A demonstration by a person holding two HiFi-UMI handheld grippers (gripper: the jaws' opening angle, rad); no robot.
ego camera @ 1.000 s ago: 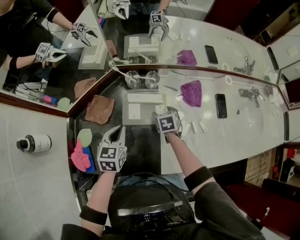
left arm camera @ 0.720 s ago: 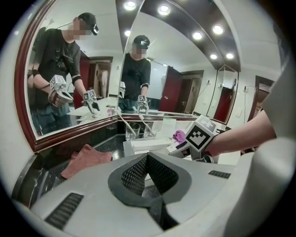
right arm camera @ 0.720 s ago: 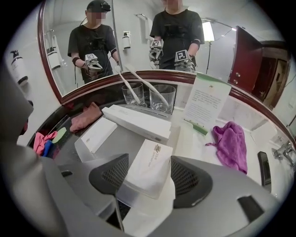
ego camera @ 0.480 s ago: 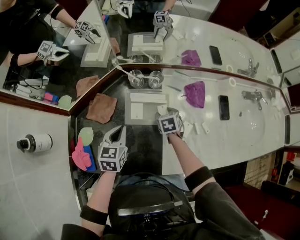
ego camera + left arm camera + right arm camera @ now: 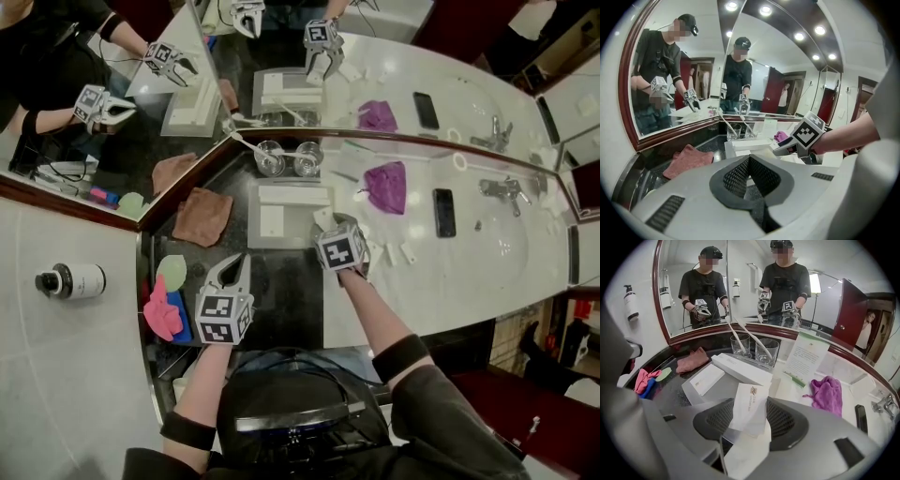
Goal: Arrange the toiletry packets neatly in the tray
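Observation:
A grey tray (image 5: 302,227) on the dark counter holds a long white box (image 5: 292,195) and a small flat packet (image 5: 270,221). My right gripper (image 5: 328,227) is at the tray's near right corner. Its jaws have just been closing, and they are now shut on a white toiletry packet (image 5: 749,406) that stands tilted between the pads. The tray (image 5: 725,386) lies just beyond it. Another white sheet-like piece (image 5: 745,451) shows under the jaws. My left gripper (image 5: 234,266) hovers shut and empty over the dark counter to the tray's near left, its tips (image 5: 749,160) meeting.
Two glasses with toothbrushes (image 5: 286,159) stand behind the tray, against the mirrors. A brown cloth (image 5: 200,217) lies to its left. On the white counter to the right are several loose packets (image 5: 394,253), a purple cloth (image 5: 386,186), a phone (image 5: 442,212) and a faucet (image 5: 502,192). Pink and green items (image 5: 164,305) sit at far left.
The right gripper has rolled slightly at the tray's corner with the white packet between its jaws. The left gripper has stayed where it was.

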